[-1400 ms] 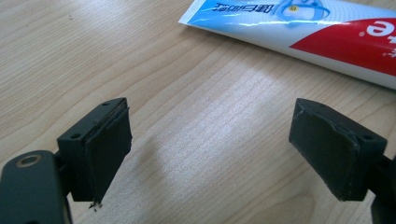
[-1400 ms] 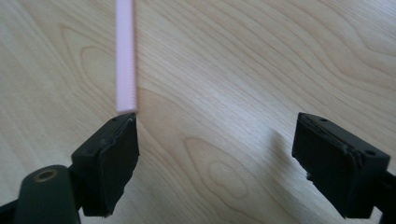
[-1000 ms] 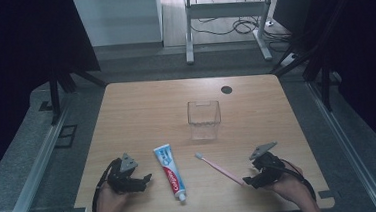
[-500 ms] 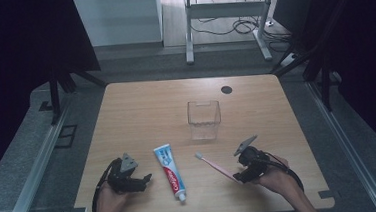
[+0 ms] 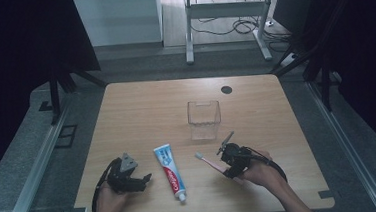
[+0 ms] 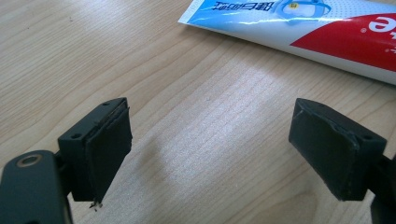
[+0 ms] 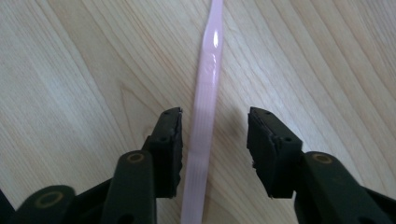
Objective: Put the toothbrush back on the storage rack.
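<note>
A pink toothbrush lies flat on the wooden table, bristle end toward the left. My right gripper is down over its handle, which runs between the two pads without touching them; the jaws have just been closing and still stand apart. A blue, white and red toothpaste tube lies at the front middle, and its side shows at the top of the left gripper view. My left gripper rests left of the tube, open, with bare wood between its pads.
A clear square plastic cup stands upright near the table's middle, just behind the right gripper. A dark round hole sits at the table's back right. Dark curtains and metal rails flank the table.
The right hand has slid left and slightly away from the front edge, and the right gripper now straddles the toothbrush handle. The left gripper, tube and cup have stayed put.
</note>
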{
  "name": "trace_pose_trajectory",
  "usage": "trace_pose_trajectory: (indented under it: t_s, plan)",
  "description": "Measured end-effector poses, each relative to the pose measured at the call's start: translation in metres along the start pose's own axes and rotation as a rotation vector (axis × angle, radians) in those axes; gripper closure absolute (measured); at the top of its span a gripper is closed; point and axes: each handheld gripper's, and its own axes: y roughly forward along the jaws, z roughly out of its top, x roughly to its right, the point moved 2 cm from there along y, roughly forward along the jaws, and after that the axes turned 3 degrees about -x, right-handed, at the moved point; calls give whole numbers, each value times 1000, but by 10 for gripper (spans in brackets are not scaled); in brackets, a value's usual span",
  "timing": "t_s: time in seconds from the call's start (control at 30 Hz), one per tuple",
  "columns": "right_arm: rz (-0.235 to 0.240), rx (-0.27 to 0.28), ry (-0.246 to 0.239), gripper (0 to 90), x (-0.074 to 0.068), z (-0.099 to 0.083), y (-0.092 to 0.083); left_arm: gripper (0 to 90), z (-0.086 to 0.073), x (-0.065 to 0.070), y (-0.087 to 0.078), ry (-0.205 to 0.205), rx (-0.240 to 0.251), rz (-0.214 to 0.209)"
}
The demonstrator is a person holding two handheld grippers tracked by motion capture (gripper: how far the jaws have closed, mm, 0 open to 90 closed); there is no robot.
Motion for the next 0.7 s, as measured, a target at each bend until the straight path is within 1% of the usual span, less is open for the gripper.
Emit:
trace_pose_trajectory:
  t_s: [0.07, 0.17, 0.33, 0.47, 0.5, 0.6, 0.63, 0.7]
  plan:
    - [-3, -24, -11, 598, -2, 8, 2, 133, 0, 0, 0, 6, -7, 1]
    - [-7, -39, -21, 624, -3, 13, 5, 133, 0, 0, 0, 4, -3, -1]
    - [-20, -83, -35, 688, -5, 25, 9, 134, 0, 0, 1, 9, -8, -2]
    - [-30, -116, -46, 723, -6, 31, 12, 134, 1, 1, 0, 7, -1, -5]
    - [-31, -123, -57, 728, -6, 31, 13, 134, 1, 1, 0, 7, 0, -6]
    - [-31, -142, -59, 755, -8, 35, 16, 134, 1, 1, 0, 8, 0, -6]
    - [-31, -142, -59, 755, -8, 35, 16, 134, 1, 1, 0, 8, 0, -6]
    - [-33, -144, -57, 782, -8, 36, 16, 134, 1, 1, 0, 12, -4, -6]
